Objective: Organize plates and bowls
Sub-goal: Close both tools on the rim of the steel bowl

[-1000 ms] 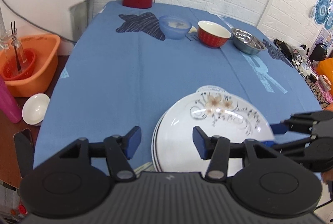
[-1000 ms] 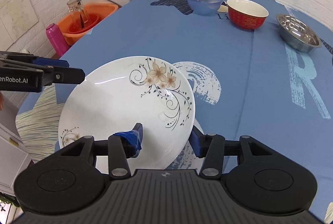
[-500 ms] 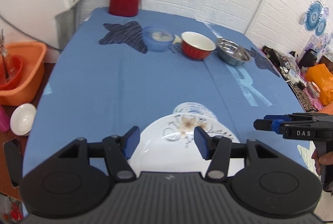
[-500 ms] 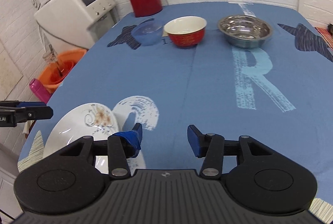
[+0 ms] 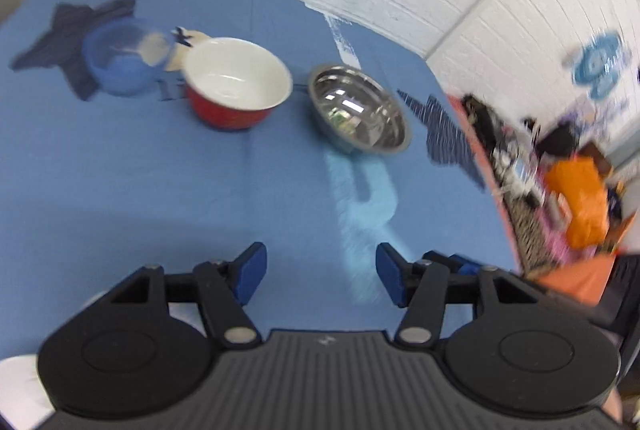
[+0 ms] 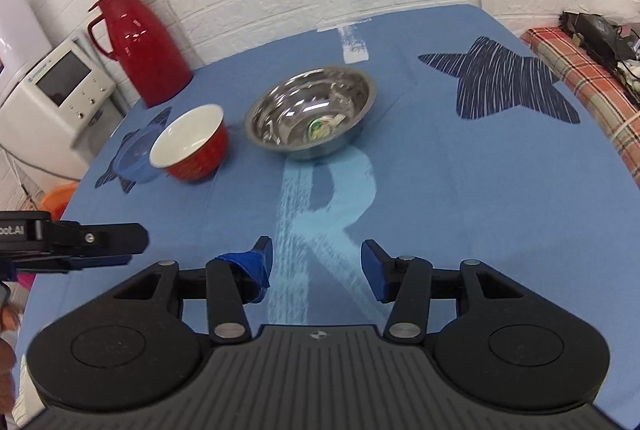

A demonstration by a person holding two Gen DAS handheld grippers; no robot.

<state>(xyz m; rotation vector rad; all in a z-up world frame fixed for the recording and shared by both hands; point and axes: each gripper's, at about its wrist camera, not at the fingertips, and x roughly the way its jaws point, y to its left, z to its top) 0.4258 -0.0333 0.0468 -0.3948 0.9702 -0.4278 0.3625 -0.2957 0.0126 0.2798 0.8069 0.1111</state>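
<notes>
Right wrist view: right gripper (image 6: 316,268) and left gripper (image 5: 318,272) both wide open, empty; bowl-gathering step apparently begins, steel bowl (image 6: 311,112) far centre, red bowl (image 6: 191,142) left, needing a rim grasp.

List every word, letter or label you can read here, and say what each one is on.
"R": large pale letter printed on the blue tablecloth.
"oot.AI": cut-off white lettering on the left tool.
Dark print beside the red bowl: too blurred to read.
Sticker inside the steel bowl: unreadable.
</notes>
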